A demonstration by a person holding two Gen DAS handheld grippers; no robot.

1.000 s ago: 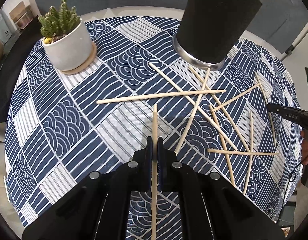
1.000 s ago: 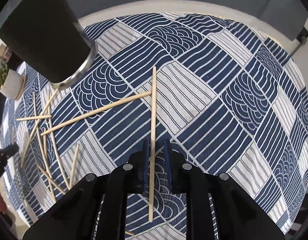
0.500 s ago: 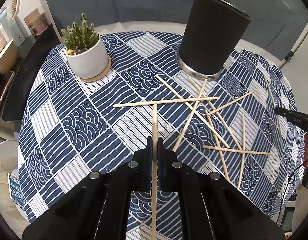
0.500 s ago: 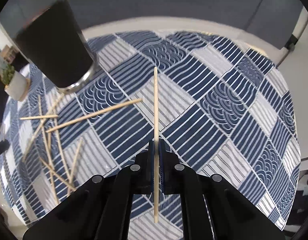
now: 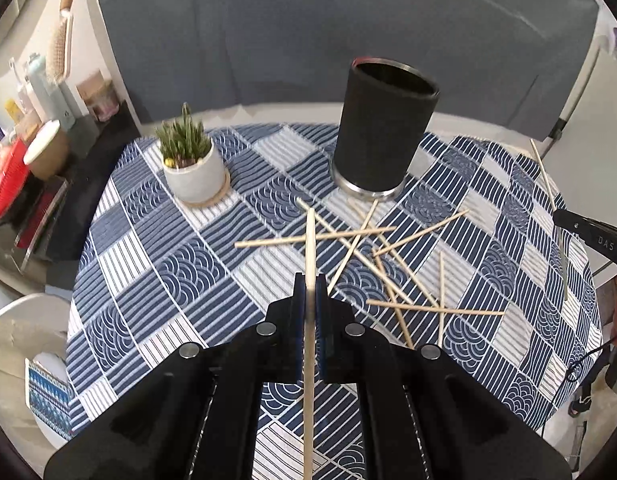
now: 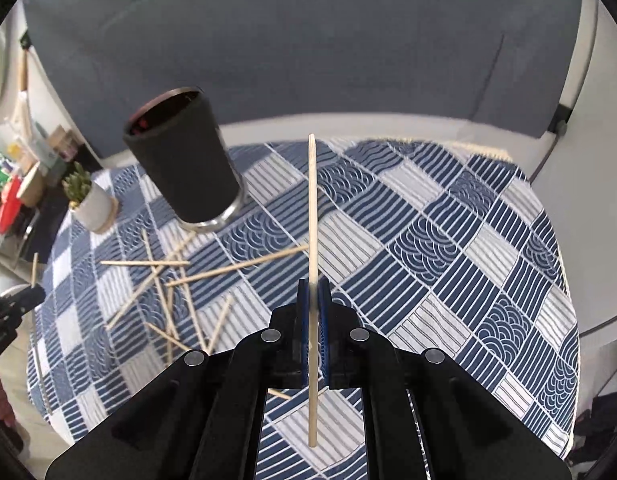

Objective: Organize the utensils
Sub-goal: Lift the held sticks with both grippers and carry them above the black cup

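Both hands carry a chopstick well above the patterned tablecloth [image 5: 156,280], each stick lying lengthwise along its tongs — I'd guess so the tip can be aimed down into the black cup [image 5: 382,136] standing open at the far side. The left gripper [image 5: 309,296] is clamped tight on its chopstick [image 5: 309,240]; the right gripper [image 6: 313,300] is pinched just as firmly on its chopstick [image 6: 312,200]. Loose chopsticks [image 5: 392,264] lie crossed on the cloth in front of the cup — plenty left, with a potted plant [image 5: 190,164] off to one side.
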